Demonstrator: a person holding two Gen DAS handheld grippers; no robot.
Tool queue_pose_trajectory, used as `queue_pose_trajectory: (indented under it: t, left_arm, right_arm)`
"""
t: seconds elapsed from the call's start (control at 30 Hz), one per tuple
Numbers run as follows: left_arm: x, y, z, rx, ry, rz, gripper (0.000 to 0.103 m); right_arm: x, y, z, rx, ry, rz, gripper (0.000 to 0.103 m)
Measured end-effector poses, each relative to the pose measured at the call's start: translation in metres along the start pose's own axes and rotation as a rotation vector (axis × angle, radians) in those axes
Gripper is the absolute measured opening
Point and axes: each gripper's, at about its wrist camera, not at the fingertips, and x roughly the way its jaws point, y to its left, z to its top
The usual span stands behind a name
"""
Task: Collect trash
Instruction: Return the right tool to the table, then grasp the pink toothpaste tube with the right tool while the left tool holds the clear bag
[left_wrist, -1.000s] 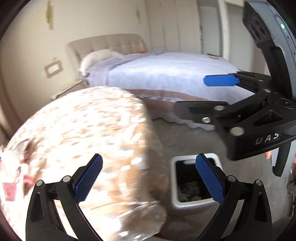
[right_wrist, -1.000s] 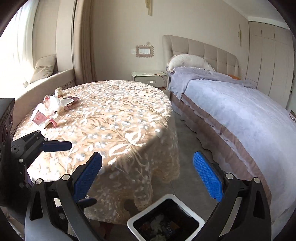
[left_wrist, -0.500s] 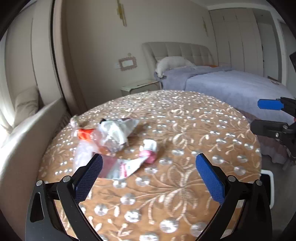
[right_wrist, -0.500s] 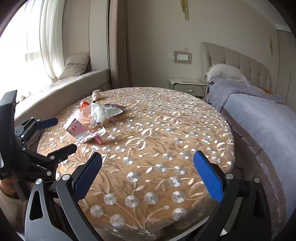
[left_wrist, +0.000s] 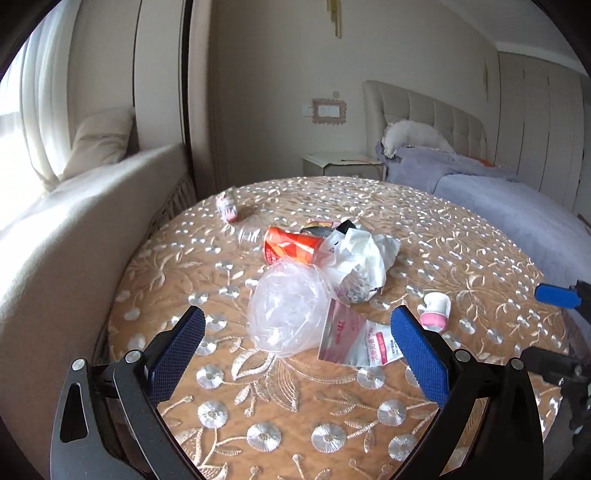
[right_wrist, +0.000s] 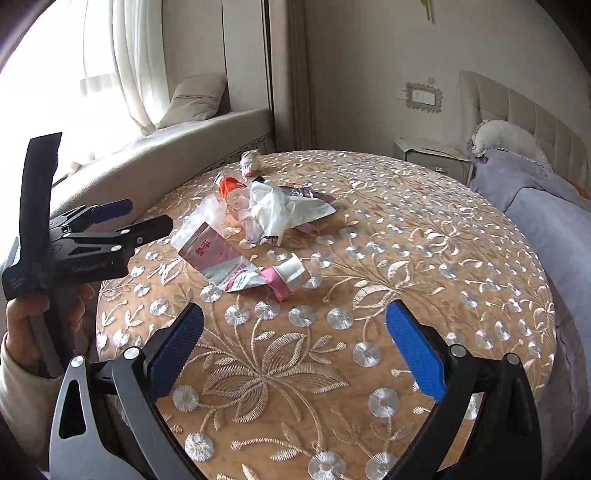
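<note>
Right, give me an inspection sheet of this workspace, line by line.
Surface: round table under an embroidered tan cloth.
Job's things: clear plastic bag, pink-and-white sachet, crumpled white bag, orange-labelled bottle lying on its side, small pink-and-white tube; all in a loose pile, none picked up.
Clutter: small pale wrapper apart near the far edge.
Grippers: left claw open, empty, aimed at the clear plastic bag; right claw open, empty, short of the pile.
Cables: nothing seen.
Surroundings: bed, nightstand, window seat with cushion, curtains.
</note>
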Motion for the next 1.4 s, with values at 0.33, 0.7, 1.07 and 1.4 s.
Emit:
queue_pose_trajectory:
  t: [0.33,0.7,1.07,1.4]
  left_arm:
    - [0.057,0.002,0.023,-0.008,0.104,0.064,0.098]
    - [0.098,0.024,0.021,-0.072,0.204,-0.008,0.046]
    - [0.057,0.051,0.03,-0.098,0.104,0.037,0.042]
    - [0.041,0.053,0.029,-0.111,0.077,0.02,0.042]
  right_arm:
    - [0.03,0.006,0.011,-0.007,0.041,0.015,0.098]
    - [0.072,0.007,0.02,0.008,0.119,0.064,0.098]
    - [0.099,0.031,0.024,-0.114,0.209,0.071,0.098]
    - [0.123,0.066,0.025,-0.464,0.209,-0.016,0.096]
